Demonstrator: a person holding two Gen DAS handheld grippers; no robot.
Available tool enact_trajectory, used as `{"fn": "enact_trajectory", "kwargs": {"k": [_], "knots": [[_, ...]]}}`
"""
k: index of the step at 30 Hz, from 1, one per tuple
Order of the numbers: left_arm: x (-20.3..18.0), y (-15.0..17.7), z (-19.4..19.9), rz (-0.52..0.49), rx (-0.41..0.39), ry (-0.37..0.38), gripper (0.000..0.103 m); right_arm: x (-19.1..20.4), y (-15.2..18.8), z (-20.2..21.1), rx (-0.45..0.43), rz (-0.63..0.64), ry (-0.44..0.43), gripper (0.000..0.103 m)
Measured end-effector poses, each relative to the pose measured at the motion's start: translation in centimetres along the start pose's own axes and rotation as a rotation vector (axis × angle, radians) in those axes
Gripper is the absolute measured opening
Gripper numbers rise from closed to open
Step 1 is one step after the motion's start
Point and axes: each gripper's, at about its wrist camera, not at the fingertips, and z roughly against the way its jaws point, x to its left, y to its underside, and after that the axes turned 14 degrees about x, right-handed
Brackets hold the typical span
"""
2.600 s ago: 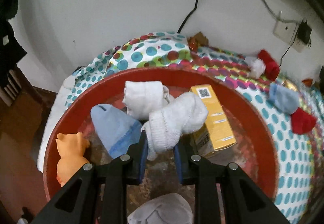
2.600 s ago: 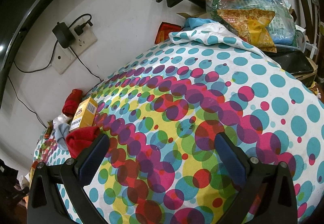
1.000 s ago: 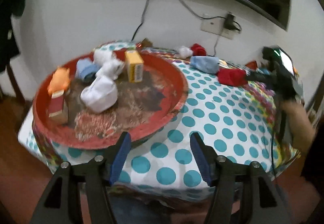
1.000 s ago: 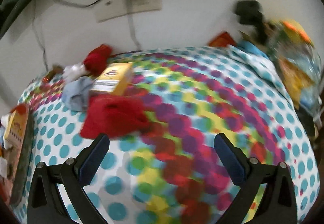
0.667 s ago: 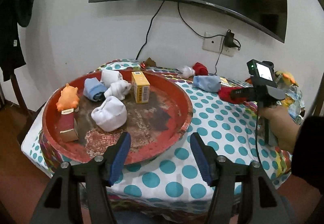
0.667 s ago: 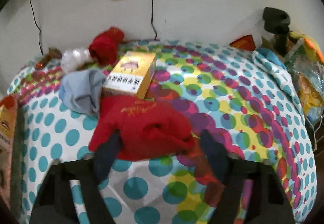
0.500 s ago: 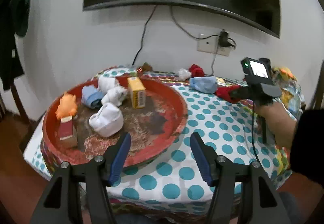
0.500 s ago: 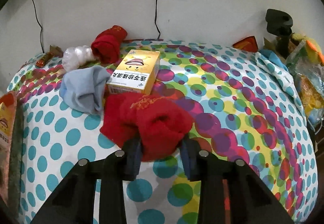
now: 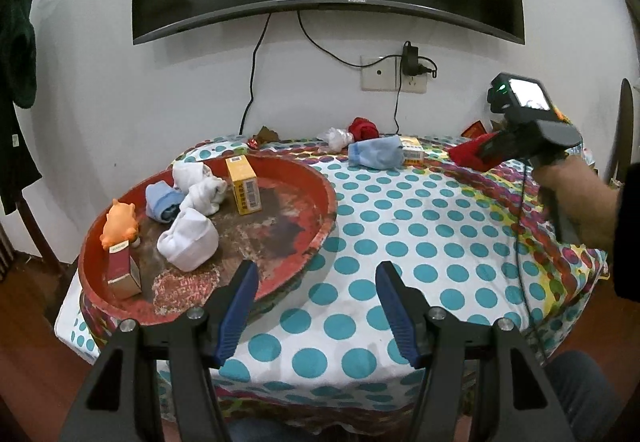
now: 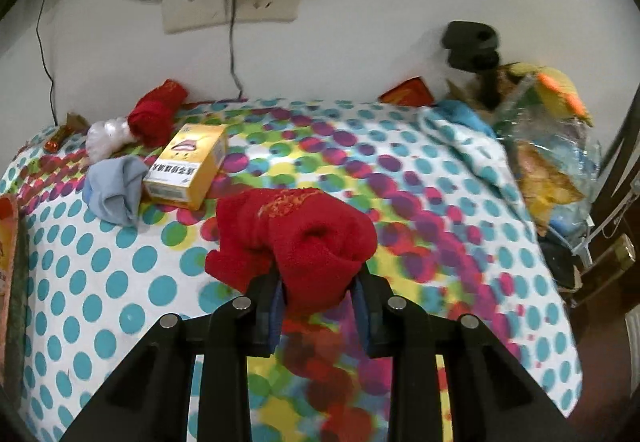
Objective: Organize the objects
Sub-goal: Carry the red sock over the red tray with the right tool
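Observation:
My right gripper (image 10: 318, 292) is shut on a rolled red sock (image 10: 296, 232) and holds it just above the dotted tablecloth (image 10: 120, 282). From the left wrist view the same red sock (image 9: 466, 153) pokes out of that gripper at the right, in a person's hand (image 9: 576, 190). My left gripper (image 9: 316, 308) hangs open and empty in front of the table, near the rim of a big red tray (image 9: 324, 218). The tray holds white socks (image 9: 190, 240), a blue sock (image 9: 162, 200), a yellow box (image 9: 244, 184), an orange toy (image 9: 120, 222) and a small red box (image 9: 122, 274).
On the cloth near the wall lie a yellow box (image 10: 186, 166), a blue sock (image 10: 114, 190), another red sock (image 10: 156, 114) and a white wad (image 10: 106, 136). A clear bag of goods (image 10: 552, 146) sits at the right edge. A wall socket (image 9: 394, 72) has cables hanging.
My right gripper moved in on the red sock, closed on it and lifted it off the cloth. My left gripper drew back from the tray and rose a little, staying open.

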Motion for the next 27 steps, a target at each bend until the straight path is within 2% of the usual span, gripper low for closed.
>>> {"fn": "enact_trajectory", "kwargs": {"k": [5,16,21,27], "knots": [[-0.7,0.2,0.1,-0.007,0.015,-0.008,0.063,0.2,-0.2,2.1,-0.026,-0.006,0.006,0.027],[-1.9,1.1,2.1,-0.044,-0.017,-0.037,0.063,1.1,0.2,8.8,-0.123,0.019,-0.012,0.027],[-1.6,1.8,3.5,-0.050,-0.031,-0.052,0.063,3.2,0.8,11.8,-0.161,0.045,-0.067,0.027],[0.2,2.4,4.9,0.003,-0.041,-0.069,0.063,7.2,2.0,14.6,-0.193,0.100,-0.114,0.027]]}}
